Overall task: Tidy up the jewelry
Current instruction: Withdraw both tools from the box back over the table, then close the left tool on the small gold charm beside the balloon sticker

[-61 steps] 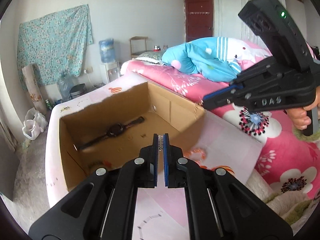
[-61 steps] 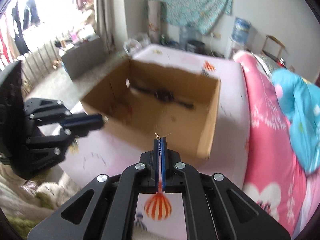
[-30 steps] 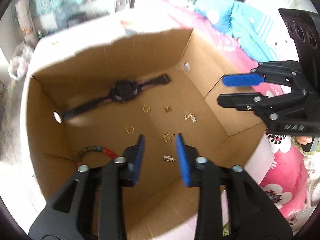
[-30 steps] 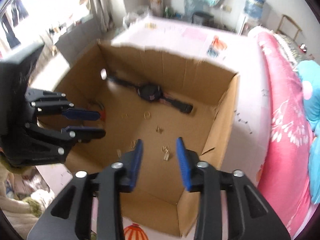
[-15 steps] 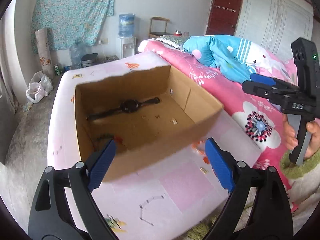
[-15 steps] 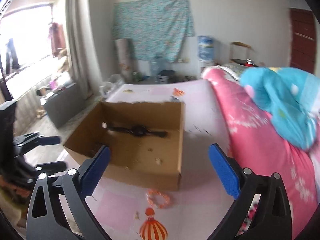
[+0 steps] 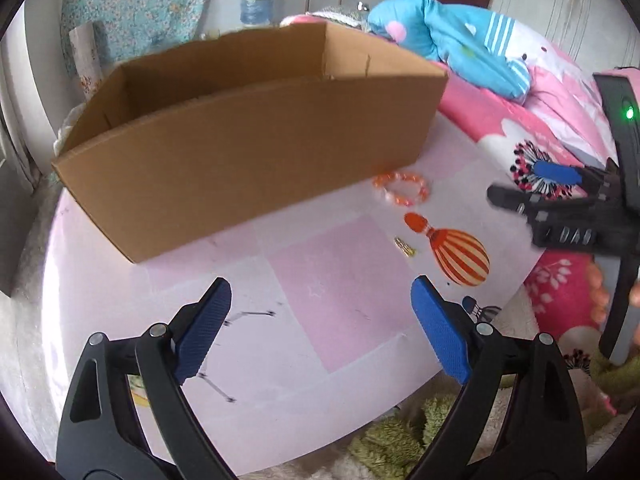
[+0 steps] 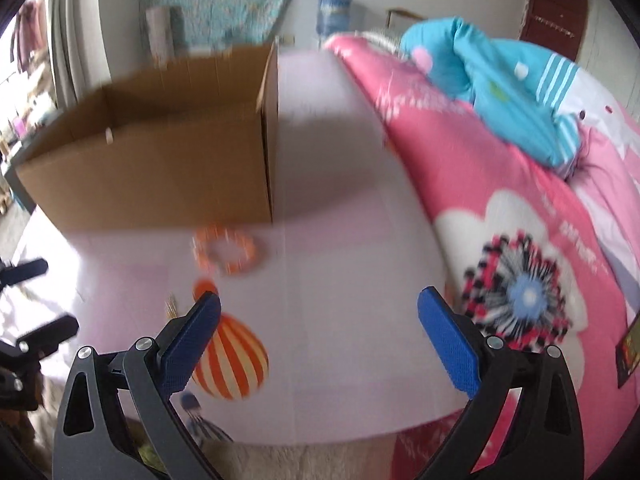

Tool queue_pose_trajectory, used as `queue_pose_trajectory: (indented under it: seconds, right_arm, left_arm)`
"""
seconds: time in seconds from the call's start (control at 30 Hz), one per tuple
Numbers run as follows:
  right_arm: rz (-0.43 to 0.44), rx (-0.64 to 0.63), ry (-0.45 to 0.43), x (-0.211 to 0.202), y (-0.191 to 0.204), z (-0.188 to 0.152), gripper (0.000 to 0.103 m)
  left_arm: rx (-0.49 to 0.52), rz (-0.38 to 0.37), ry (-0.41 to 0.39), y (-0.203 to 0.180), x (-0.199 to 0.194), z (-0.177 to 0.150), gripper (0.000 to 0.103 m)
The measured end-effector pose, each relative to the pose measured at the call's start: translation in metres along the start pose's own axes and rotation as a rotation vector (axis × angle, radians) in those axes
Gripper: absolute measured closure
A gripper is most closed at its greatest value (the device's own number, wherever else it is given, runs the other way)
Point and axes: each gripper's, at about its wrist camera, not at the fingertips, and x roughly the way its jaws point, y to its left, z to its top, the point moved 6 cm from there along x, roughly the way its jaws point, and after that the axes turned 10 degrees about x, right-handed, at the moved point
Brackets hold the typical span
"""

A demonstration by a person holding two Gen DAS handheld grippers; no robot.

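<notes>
Beside the cardboard box (image 7: pixel 248 148), orange bead bracelet (image 7: pixel 401 188) laid on pink sheet (image 7: pixel 340 300), left gripper (image 7: pixel 320 326) and right gripper (image 8: pixel 319 334) spread wide, nothing held

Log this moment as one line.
left gripper: open, empty | right gripper: open, empty | orange bracelet, gold piece: outside cardboard box

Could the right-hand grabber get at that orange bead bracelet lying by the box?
Probably yes. The orange bracelet lies in the open on the pink mat, just outside the cardboard box. The right gripper has wide-open, empty jaws and nothing stands between.
</notes>
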Motion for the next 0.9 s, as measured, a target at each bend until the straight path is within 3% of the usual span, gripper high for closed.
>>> queue_pose_trajectory:
  seconds: [0.2, 0.53, 0.7, 0.9]
  right_arm:
    - [0.014, 0.008, 0.085, 0.021, 0.001, -0.014, 0.007]
    - [0.049, 0.052, 0.107, 0.035, -0.005, -0.013, 0.007]
    - [0.049, 0.056, 0.122, 0.041, -0.006, -0.018, 0.007]
    - [0.041, 0.027, 0.109, 0.042, -0.005, -0.023, 0.007]
  left_arm:
    - [0.048, -0.038, -0.038, -0.021, 0.014, 0.003, 0.016]
    - [0.077, -0.156, -0.054, -0.042, 0.035, 0.018, 0.065]
    - [0.135, -0.164, -0.031, -0.057, 0.046, 0.020, 0.076]
    - [0.219, -0.102, -0.008, -0.071, 0.056, 0.023, 0.084]
